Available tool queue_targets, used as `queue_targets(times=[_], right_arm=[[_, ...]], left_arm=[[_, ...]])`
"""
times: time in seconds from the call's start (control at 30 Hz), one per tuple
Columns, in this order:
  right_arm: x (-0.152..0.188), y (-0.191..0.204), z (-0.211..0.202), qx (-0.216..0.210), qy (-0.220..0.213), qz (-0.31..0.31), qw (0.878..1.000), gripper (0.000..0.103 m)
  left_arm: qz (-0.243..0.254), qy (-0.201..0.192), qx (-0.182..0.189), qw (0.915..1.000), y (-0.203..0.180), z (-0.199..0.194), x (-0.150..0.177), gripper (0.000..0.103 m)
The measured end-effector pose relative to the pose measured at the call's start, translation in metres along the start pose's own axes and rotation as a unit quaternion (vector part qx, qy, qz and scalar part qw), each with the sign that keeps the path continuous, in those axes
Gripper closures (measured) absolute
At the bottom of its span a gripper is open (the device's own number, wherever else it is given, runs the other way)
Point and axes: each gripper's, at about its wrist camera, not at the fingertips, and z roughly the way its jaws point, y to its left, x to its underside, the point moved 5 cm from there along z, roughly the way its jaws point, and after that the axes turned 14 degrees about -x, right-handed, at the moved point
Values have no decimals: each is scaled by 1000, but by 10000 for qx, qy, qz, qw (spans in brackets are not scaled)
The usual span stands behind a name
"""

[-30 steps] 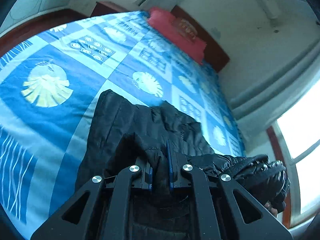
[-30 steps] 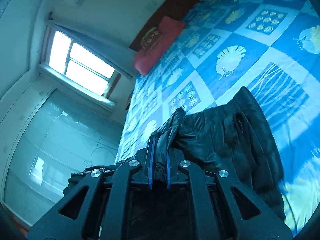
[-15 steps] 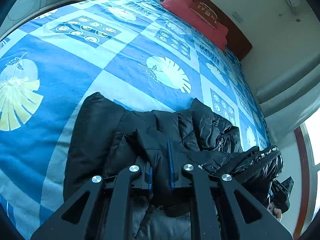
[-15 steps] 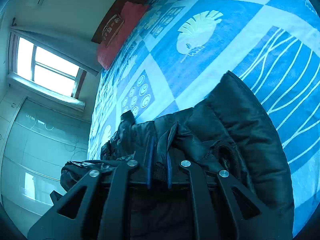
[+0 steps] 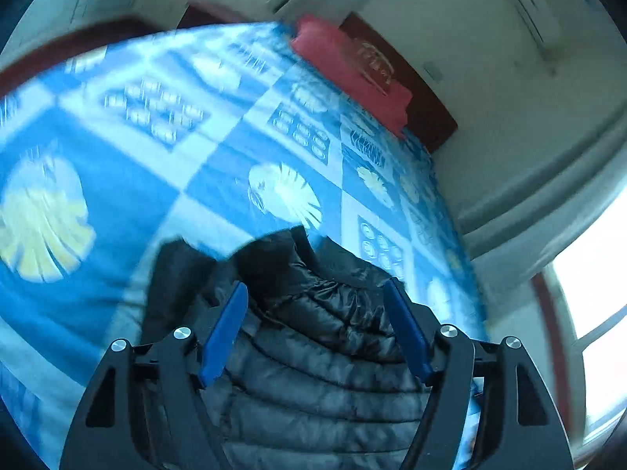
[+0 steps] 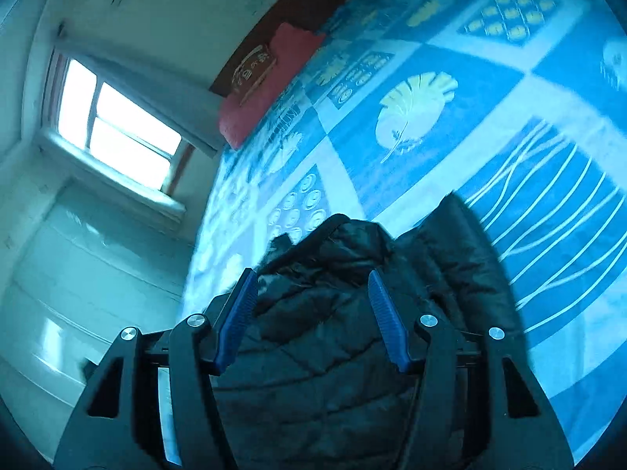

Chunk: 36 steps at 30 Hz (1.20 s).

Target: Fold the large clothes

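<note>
My two sets of jaws are both opening, and neither one grips anything. On my left gripper the two blue pads stand well apart, with the quilted cloth of the one black puffer jacket showing between them but not pressed by either pad. On my right gripper the two blue pads are likewise spread, and the same jacket lies in the gap below them, loose and released.

The jacket is the only garment I see. It lies bunched on the bed, just under and ahead of both grippers. In the left wrist view its stitched channels curve across the lower middle, with a rumpled fold rising beyond the pads and a darker flap spreading out to the left. In the right wrist view a rounded hump of it sits straight ahead, and a long dark part runs along the right side.

Under it lies one bedspread, blue and pale in large checks, printed with leaf shapes, rows of small ovals and thin white lines. At the far end of the bed lies one red pillow against one dark wooden headboard. Both wrist views show that pillow.

Beyond the bed stand pale walls. The right wrist view shows one bright window with a curtain drawn beside it, and a pale glossy wardrobe front below. The left wrist view is blurred, with a bright window at its right edge.
</note>
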Motion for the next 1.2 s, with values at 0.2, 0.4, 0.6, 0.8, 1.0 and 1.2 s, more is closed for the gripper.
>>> queue_targets(times=[0.2,0.4,0.6,0.8,1.0,1.2], right_arm=[[-11,-1,29,716,381,-788,9936,44],[-11,-21,64,974,968,-749,9877,75],[-19,-20,70,1141,822,-977,9852,98],[-14,-47,101,1737,1004,-1224,9720,98],[-13,-61,110,1749,921,-1187,9731,98],[-20,-60,98,1489,957,-726,9815,92]], left_arm=[[759,193,-595,9951,-2,39,1,32],[1217,325,-946,9875,3,68,4,74],[1403,123,-1423,9798,4,84,0,92],[1667,22,-2044,9646,6,117,1,92],[1620,-75,-2185,9623,16,140,4,92],[1165,114,-1744,9777,25,121,-7,90]])
